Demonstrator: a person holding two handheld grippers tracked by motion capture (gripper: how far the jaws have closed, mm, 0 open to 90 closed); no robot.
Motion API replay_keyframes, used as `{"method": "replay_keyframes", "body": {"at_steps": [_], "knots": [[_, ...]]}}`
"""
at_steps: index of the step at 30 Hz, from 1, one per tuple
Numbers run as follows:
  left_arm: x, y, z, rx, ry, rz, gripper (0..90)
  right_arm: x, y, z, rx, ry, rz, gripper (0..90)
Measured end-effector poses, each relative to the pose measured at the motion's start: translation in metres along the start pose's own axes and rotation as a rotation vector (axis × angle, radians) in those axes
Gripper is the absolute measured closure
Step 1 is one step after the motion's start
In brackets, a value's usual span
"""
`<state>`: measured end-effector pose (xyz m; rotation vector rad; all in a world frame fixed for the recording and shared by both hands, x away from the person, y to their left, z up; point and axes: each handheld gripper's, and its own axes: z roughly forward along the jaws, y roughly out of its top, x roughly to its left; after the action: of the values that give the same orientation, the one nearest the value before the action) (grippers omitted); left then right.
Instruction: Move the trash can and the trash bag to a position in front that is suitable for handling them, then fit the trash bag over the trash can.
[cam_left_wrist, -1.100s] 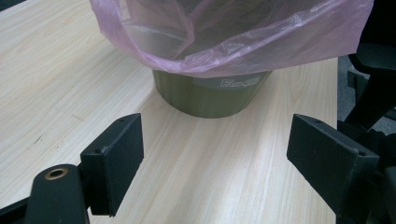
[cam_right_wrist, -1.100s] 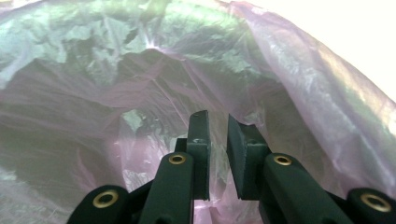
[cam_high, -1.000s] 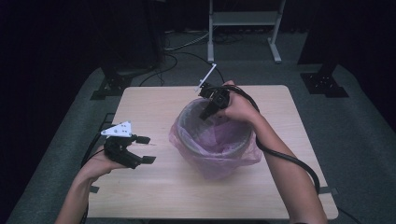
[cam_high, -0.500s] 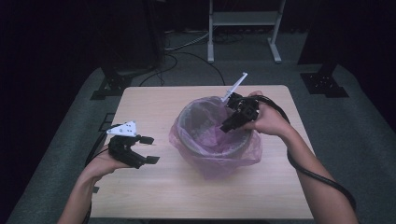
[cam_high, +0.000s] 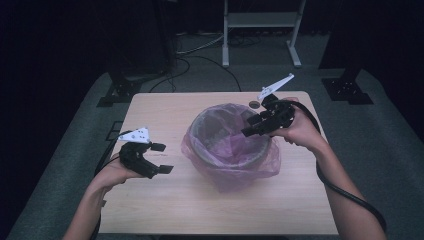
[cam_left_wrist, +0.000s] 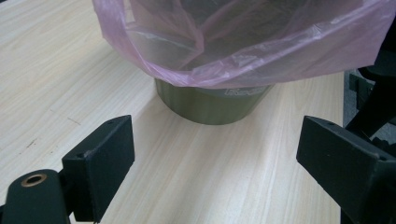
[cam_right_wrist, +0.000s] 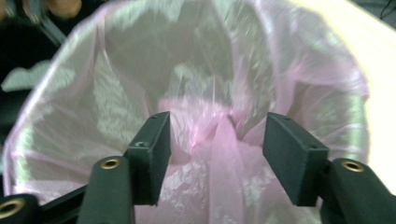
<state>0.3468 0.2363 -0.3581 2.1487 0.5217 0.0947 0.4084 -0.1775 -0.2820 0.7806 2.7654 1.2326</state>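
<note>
Table (cam_high: 165, 210): light wood top, carries the whole job. Bare board between L tongs and bin.
Bin (cam_left_wrist: 210, 105): olive-grey round tub, upright, mid-table. Sits ahead of L tongs, apart from them, and directly under/ahead of R tongs.
Liner bag (cam_high: 260, 167): pink see-thru plastic, dropped inside bin, top edge folded out over rim and hanging down the outer wall most of the way round. Hem uneven; a bunched fold rises at the rim on R tongs' side.
R tongs (cam_high: 256, 126): over bin rim on its far-right side, tips pointing into the mouth. Jaws have just been opening; now stand part-open. In right gripper view the bunched pink fold (cam_right_wrist: 219, 140) stands between the pads, neither pad pressing on it. Reads as a let-go, nothing gripped.
L tongs (cam_high: 161, 158): low over table on bin's near-left side, pads aimed at bin wall. Jaws spread wide, nothing between them but table and the bin beyond.
Step in hand (judgement): fitting liner over rim; R side just let go after a tuck.
Next move (judgement): shift R tongs along the rim to a slack stretch, pinch film only, pull out and down. L tongs could close in to steady bin or draw hem down on that side.
</note>
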Motion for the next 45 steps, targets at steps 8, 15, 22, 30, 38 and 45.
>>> {"method": "replay_keyframes", "body": {"at_steps": [8,15,22,30,38,45], "knots": [[0.000,-0.002,0.006,-0.002,0.000,-0.010,9.0,-0.014,-0.011,-0.017,-0.132,0.010,0.045,31.2],[0.000,0.003,0.012,0.004,-0.004,-0.006,9.0,-0.018,-0.023,-0.030,-0.161,-0.019,0.064,29.4],[-0.001,0.002,0.013,0.001,-0.001,-0.003,9.0,-0.022,-0.039,-0.043,-0.184,-0.049,0.094,29.4],[-0.002,-0.005,0.013,-0.008,0.008,-0.022,9.0,-0.028,-0.062,-0.051,-0.193,-0.073,0.134,29.4],[-0.002,-0.013,0.015,-0.013,0.022,-0.037,9.0,-0.033,-0.095,-0.055,-0.222,-0.087,0.183,29.4],[-0.001,-0.020,0.019,-0.029,0.030,-0.044,9.0,-0.039,-0.125,-0.052,-0.227,-0.096,0.228,29.4]]}}
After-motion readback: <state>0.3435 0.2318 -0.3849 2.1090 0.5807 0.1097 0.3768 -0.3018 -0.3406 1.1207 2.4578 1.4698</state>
